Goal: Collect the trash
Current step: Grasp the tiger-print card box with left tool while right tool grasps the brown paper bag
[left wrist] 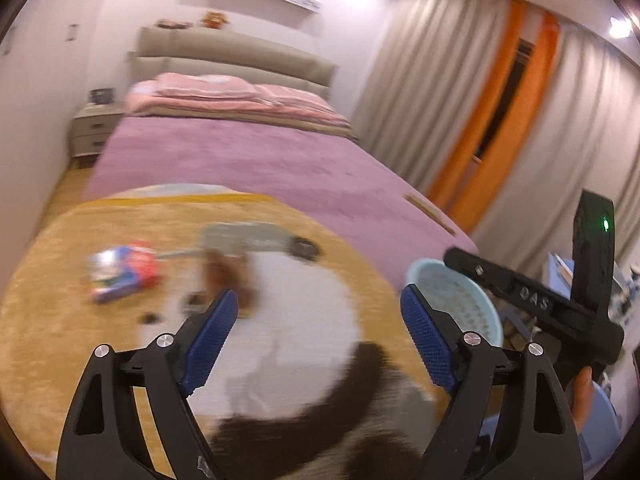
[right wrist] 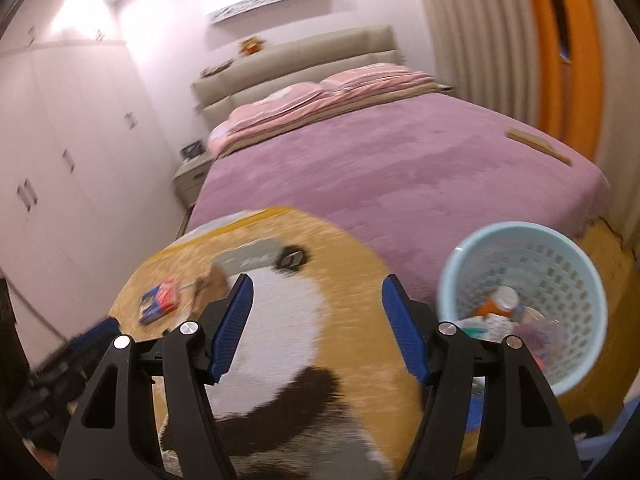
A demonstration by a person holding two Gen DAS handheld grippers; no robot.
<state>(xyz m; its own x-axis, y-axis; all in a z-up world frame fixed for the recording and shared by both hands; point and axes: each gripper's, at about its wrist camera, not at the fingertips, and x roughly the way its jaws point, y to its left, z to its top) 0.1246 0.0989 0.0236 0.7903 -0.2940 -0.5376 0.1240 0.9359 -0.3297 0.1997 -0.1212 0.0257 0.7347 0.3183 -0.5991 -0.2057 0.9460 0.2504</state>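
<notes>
Here the left gripper (left wrist: 316, 312) and right gripper (right wrist: 316, 300) both gape wide, empty, touching nothing, above the rug (left wrist: 48, 280). A blurred red-and-blue wrapper (left wrist: 124, 274) lies ahead to their left; the pale-blue bin (right wrist: 520, 240), holding trash, stands right.

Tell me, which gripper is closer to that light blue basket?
Right. The right gripper has the basket close beside it, just to its right. The left gripper sits further left, with the right gripper's body between it and the basket.
</notes>
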